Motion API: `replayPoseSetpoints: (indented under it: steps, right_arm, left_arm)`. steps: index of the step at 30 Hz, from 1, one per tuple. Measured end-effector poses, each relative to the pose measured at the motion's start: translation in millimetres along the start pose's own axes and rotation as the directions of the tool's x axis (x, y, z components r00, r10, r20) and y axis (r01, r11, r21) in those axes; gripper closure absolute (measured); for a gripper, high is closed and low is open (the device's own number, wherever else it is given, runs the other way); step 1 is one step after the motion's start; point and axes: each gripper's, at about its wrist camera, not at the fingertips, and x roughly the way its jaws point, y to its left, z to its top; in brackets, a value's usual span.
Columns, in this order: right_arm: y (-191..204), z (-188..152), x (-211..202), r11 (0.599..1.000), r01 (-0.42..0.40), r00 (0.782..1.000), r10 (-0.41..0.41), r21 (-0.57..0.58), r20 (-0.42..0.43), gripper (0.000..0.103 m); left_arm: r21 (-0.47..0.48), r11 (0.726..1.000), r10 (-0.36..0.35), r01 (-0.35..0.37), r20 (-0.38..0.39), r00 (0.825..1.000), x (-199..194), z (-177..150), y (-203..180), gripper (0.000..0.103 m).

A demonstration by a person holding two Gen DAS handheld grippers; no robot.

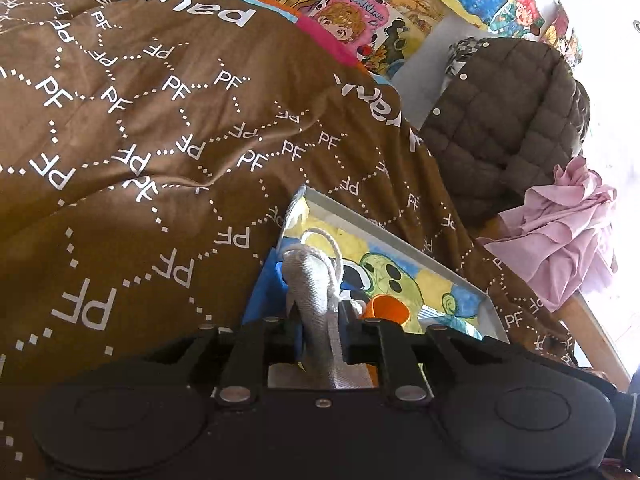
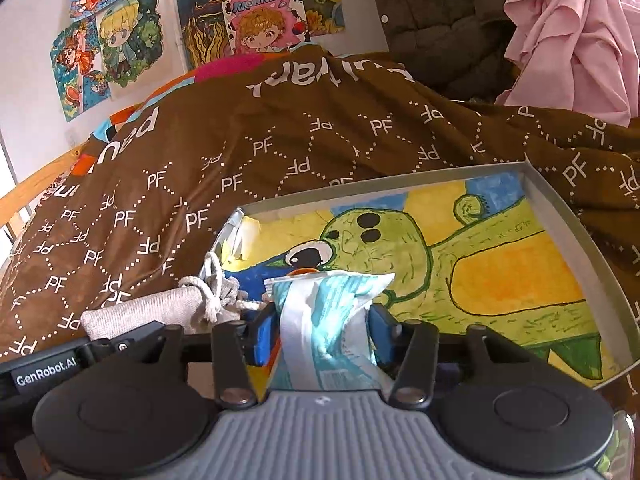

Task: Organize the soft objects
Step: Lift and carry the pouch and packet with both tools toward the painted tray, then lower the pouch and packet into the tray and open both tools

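Gripping grey pouch (image 1: 316, 300) in left gripper (image 1: 318, 320) jaws, tissue pack (image 2: 332, 320) in right gripper (image 2: 326, 332) jaws, both pointing lengthwise over tray (image 2: 560, 216) just ahead.

- White wall (image 2: 36, 40) w/ colourful cartoon drawings (image 2: 128, 36) taped across it, incl. one marked "MORNING" (image 1: 352, 16).
- Bed under a brown blanket (image 1: 160, 140) w/ white "PF" print; wooden bed frame (image 2: 36, 184) shows at the edge.
- Dark quilted jacket (image 1: 504, 120) + pink ruffled garment (image 1: 560, 232) hang at one side.
- Strong daylight by the pink garment, washed out.
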Motion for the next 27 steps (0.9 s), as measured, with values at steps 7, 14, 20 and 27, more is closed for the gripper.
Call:
replayPoseSetpoints:
  steps: [7, 14, 20, 27]
  right_arm:
    - [-4.9, 1.7, -2.0, 1.000, -0.004, 1.000, 0.004, 0.026, 0.003, 0.042]
    - [-9.8, 6.6, -9.9, 0.998, -0.017, 1.000, 0.016, 0.052, 0.022, 0.021]
    - [-16.5, 15.7, -28.0, 0.995, -0.025, 0.998, 0.019, 0.093, 0.066, 0.009]
    - [-23.9, 26.9, -61.2, 0.992, -0.045, 0.992, 0.030, 0.121, 0.121, 0.003]
  left_arm:
    - [0.019, 1.000, 0.018, -0.018, 0.000, 1.000, -4.7, -1.9, -6.2, 0.065]
    - [0.056, 0.997, 0.056, -0.056, 0.011, 0.998, -9.7, -3.7, -14.9, 0.043]
    - [0.120, 0.990, 0.075, -0.080, 0.048, 0.996, -23.1, -6.1, -33.7, 0.029]
    - [0.139, 0.983, 0.099, -0.121, 0.155, 0.983, -57.5, -4.3, -53.4, 0.018]
